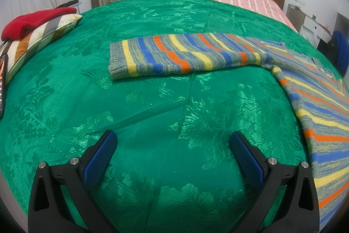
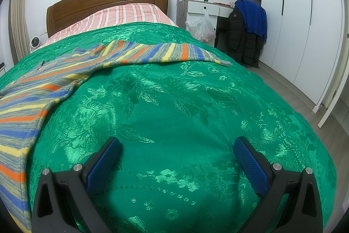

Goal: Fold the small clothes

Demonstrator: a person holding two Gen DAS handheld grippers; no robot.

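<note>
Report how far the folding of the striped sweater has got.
Done: only the laying out; the striped sweater lies flat on the green bedspread, both sleeves spread outward, no fold visible. In hand: nothing; the left gripper and right gripper are open over bare bedspread. Left: all the folding.

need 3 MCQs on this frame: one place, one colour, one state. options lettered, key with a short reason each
1. Where does the striped sweater lie?
A. On the green bedspread
B. On the floor
C. On the red cloth

2. What colour are the gripper pads?
A. Red
B. Blue
C. White

3. What state is the left gripper in?
A. Shut on the sweater
B. Shut on nothing
C. Open, holding nothing

Key: 1 A, the sweater is spread flat on the bedspread, sleeves out to each side. 2 B, both pairs of pads are blue. 3 C, its fingers stand wide apart over bare bedspread, as do the right gripper fingers.
</note>
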